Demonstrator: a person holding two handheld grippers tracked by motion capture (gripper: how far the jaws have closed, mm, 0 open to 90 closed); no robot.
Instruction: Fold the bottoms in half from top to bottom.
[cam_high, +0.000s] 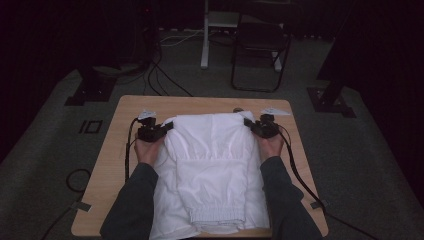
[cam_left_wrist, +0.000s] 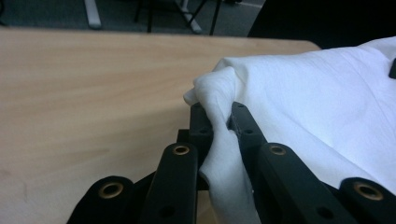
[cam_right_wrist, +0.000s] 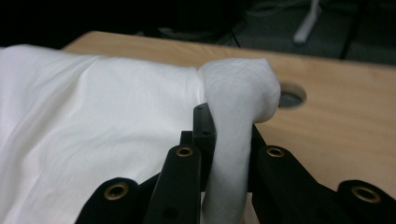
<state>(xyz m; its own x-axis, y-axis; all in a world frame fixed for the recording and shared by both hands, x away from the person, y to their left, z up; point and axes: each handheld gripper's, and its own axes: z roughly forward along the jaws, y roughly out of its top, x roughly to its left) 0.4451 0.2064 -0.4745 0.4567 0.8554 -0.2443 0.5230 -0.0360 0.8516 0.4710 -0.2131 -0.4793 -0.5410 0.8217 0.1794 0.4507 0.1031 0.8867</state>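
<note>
The left tongs (cam_left_wrist: 217, 123) pinch one far corner of the white garment (cam_high: 212, 165), and the right tongs (cam_right_wrist: 229, 126) pinch the other, likely so the far edge can be raised evenly and folded toward the near edge of the surface (cam_high: 125, 130). The garment lies along the middle of the surface, its near end hanging over the near edge. The light wooden surface stands in a dim room with grey carpet, cables and a chair (cam_high: 260, 47) beyond.

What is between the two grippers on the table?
In the high view, the white garment stretches from the left gripper to the right gripper, each pinching a far corner above the table.
</note>
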